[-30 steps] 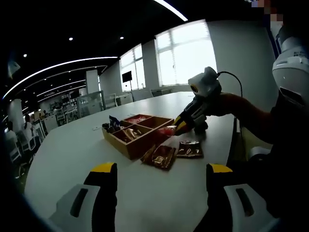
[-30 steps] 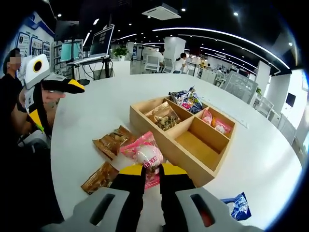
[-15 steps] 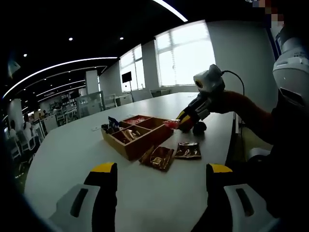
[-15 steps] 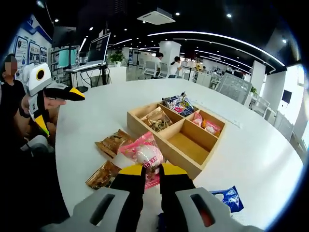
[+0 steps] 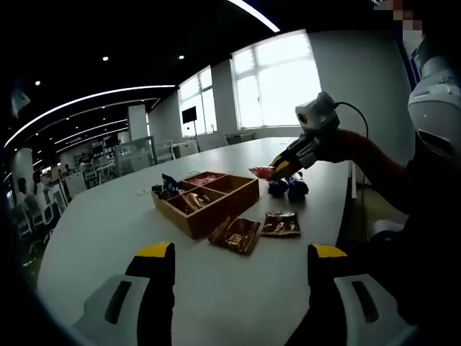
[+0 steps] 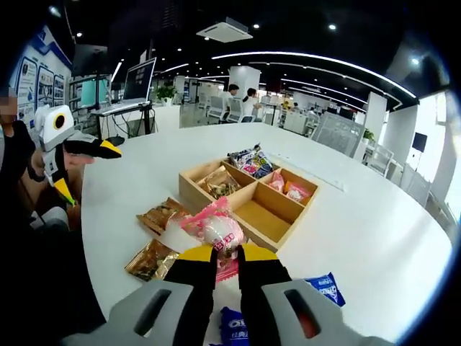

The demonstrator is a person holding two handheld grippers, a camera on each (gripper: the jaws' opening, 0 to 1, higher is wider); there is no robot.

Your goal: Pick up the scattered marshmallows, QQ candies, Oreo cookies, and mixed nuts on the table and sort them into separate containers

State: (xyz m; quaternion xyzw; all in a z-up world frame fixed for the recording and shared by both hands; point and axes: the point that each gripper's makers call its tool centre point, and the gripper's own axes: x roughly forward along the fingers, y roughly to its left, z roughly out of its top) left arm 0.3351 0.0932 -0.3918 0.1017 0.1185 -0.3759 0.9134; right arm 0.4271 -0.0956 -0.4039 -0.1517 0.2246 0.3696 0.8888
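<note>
My right gripper is shut on a pink marshmallow packet, held in the air above the table's near side. In the left gripper view that right gripper hangs just right of the wooden divided box with the pink packet at its tip. The box holds blue packets, nuts and pink candies; one compartment is bare. My left gripper stands open and low over the table, and shows as the left gripper at the left.
Two brown nut packets lie on the white table beside the box. Two blue Oreo packets lie near my right gripper. A person's sleeve is at the right edge. Desks and people fill the office behind.
My right gripper has risen and drawn back from the box with the pink packet still in it. The left gripper has stayed put.
</note>
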